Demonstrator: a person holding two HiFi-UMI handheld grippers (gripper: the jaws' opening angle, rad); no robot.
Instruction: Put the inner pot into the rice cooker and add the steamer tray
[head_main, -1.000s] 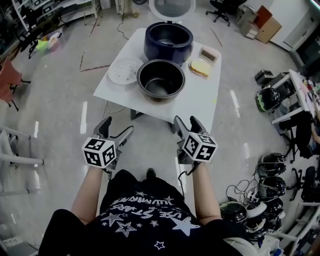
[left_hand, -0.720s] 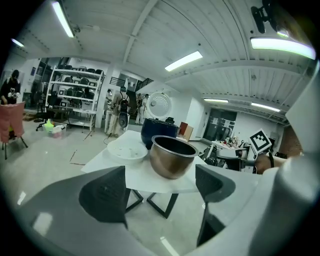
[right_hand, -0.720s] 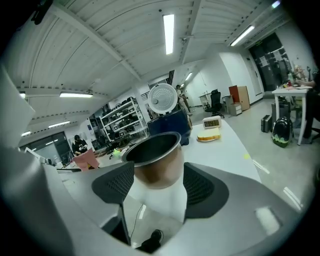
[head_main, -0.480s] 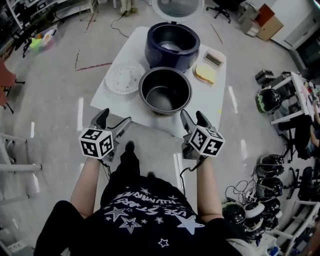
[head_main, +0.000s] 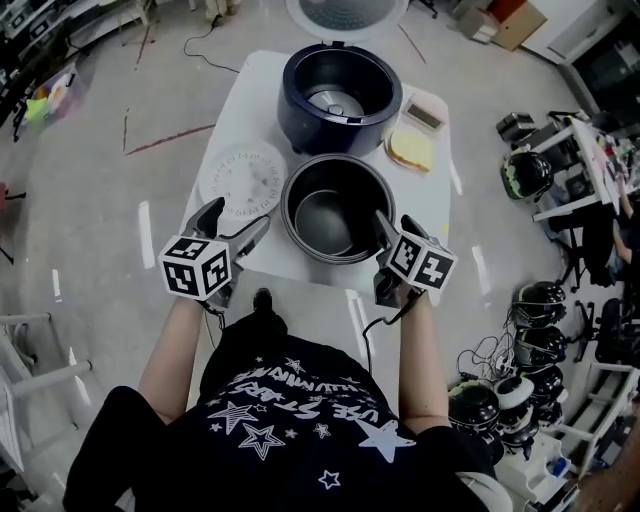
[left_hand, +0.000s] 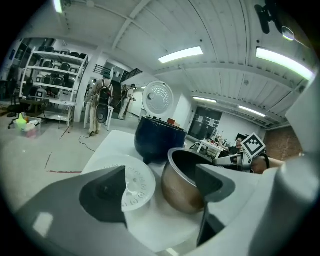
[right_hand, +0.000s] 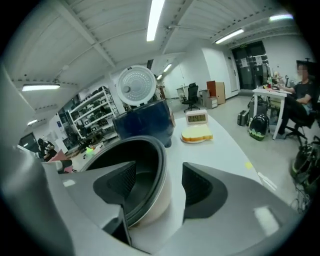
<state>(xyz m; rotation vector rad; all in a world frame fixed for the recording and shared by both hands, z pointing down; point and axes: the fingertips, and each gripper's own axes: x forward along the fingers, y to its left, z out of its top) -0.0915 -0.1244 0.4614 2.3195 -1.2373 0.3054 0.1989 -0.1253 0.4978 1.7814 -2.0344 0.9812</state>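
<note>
jaws of the right gripper (head_main: 396, 224) stand wide apart and have just been closing a little. the near right rim of the inner pot (head_main: 335, 210) passes between them, one jaw inside the bowl and the other outside. in the right gripper view (right_hand: 157, 180) a gap shows on both sides of the rim, so the pads do not press on it.

the left gripper (head_main: 237, 218) is also spread wide with nothing between its jaws. it hangs over the table's near left edge, just short of the steamer tray (head_main: 242, 178). from its own view (left_hand: 160, 185) the tray (left_hand: 136, 186) lies flat past the left jaw and the pot's wall (left_hand: 180, 187) rises past the right one.

the pot sits upright and empty on the white table (head_main: 425, 205), close to the near edge. the rice cooker (head_main: 295, 125) stands just behind it, open, with its round lid (head_main: 345, 12) tipped up at the back and its well bare. tray and pot lie side by side with a thin strip of tabletop between them, and the tray reaches almost to the left edge.

right of the pot the tabletop is bare up to the edge. farther back on that side lie a yellowish slice (head_main: 410, 150) and a small clock (head_main: 423, 112). open floor surrounds the table on the left and the near side, while helmets (head_main: 540, 345) crowd the floor at the right.
</note>
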